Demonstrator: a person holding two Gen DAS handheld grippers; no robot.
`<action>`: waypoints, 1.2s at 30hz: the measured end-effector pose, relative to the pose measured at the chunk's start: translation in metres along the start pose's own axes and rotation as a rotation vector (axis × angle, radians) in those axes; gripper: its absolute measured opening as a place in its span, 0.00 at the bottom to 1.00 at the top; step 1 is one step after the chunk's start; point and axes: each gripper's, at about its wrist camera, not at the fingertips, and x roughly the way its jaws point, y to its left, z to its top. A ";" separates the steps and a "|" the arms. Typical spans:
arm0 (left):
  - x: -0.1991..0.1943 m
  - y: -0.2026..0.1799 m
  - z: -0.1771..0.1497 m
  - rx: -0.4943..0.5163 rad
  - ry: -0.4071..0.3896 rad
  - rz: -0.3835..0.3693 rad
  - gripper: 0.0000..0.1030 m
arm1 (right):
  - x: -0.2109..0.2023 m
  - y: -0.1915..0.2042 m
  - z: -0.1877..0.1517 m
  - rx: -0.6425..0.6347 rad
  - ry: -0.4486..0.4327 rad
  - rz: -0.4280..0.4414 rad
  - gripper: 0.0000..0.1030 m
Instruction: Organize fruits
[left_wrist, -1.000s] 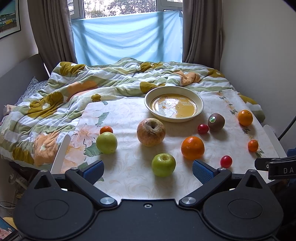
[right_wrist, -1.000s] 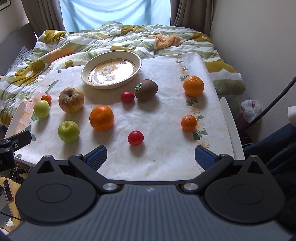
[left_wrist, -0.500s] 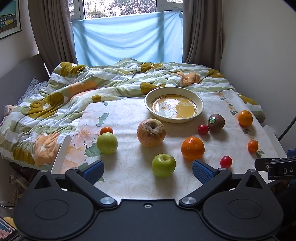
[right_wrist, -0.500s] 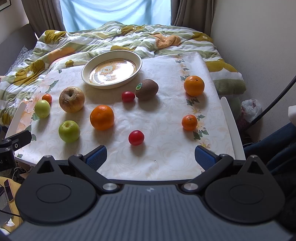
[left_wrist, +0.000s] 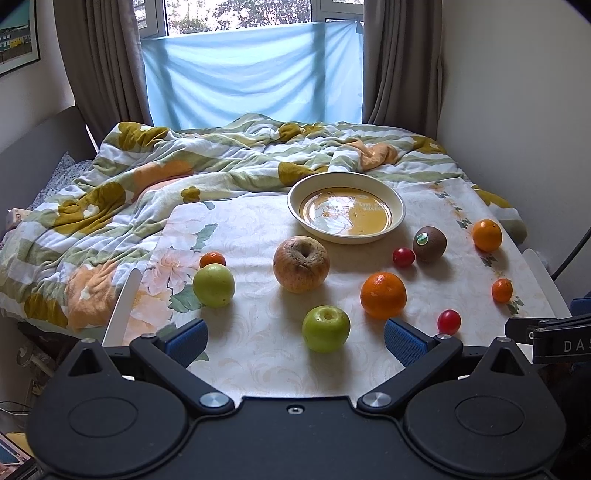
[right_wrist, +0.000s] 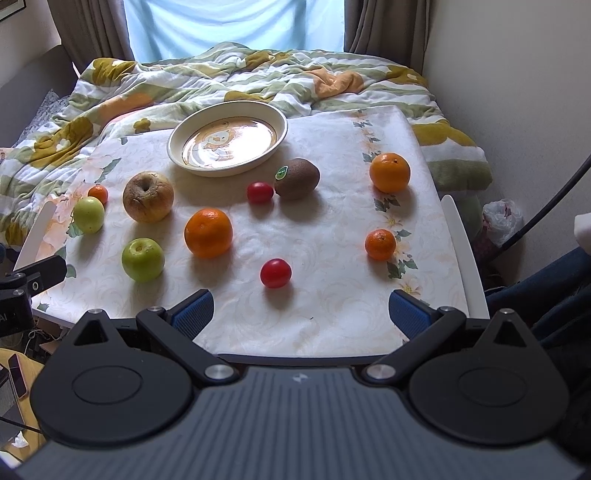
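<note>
Fruit lies scattered on a floral tablecloth (left_wrist: 258, 354). An empty cream plate (left_wrist: 346, 213) (right_wrist: 228, 138) stands at the back. In front of it lie a wrinkled apple (left_wrist: 301, 264), two green apples (left_wrist: 325, 328) (left_wrist: 213, 285), a big orange (left_wrist: 383, 295), a kiwi (left_wrist: 429, 243) and cherry tomatoes (left_wrist: 403, 257) (left_wrist: 449, 321). My left gripper (left_wrist: 295, 338) is open and empty just short of the near green apple. My right gripper (right_wrist: 300, 314) is open and empty, near a tomato (right_wrist: 275, 272). Oranges (right_wrist: 390, 172) (right_wrist: 380, 244) lie to the right.
A rumpled flowered quilt (left_wrist: 184, 173) covers the bed behind and left of the table. A small orange (left_wrist: 212, 259) lies by the far green apple. A wall (right_wrist: 517, 92) runs close along the right. White chair rails (right_wrist: 461, 243) flank the table's sides.
Both grippers have eased slightly forward toward the table. The fruit has not moved and both grippers stay open.
</note>
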 end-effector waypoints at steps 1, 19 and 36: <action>0.002 0.001 0.000 0.001 0.003 0.000 1.00 | 0.000 0.000 0.000 0.002 0.000 0.005 1.00; 0.093 -0.005 -0.023 0.084 0.047 -0.038 0.98 | 0.073 -0.003 -0.009 -0.001 -0.025 0.078 1.00; 0.141 -0.034 -0.027 0.063 0.042 -0.005 0.75 | 0.126 -0.005 -0.015 -0.107 -0.045 0.171 0.93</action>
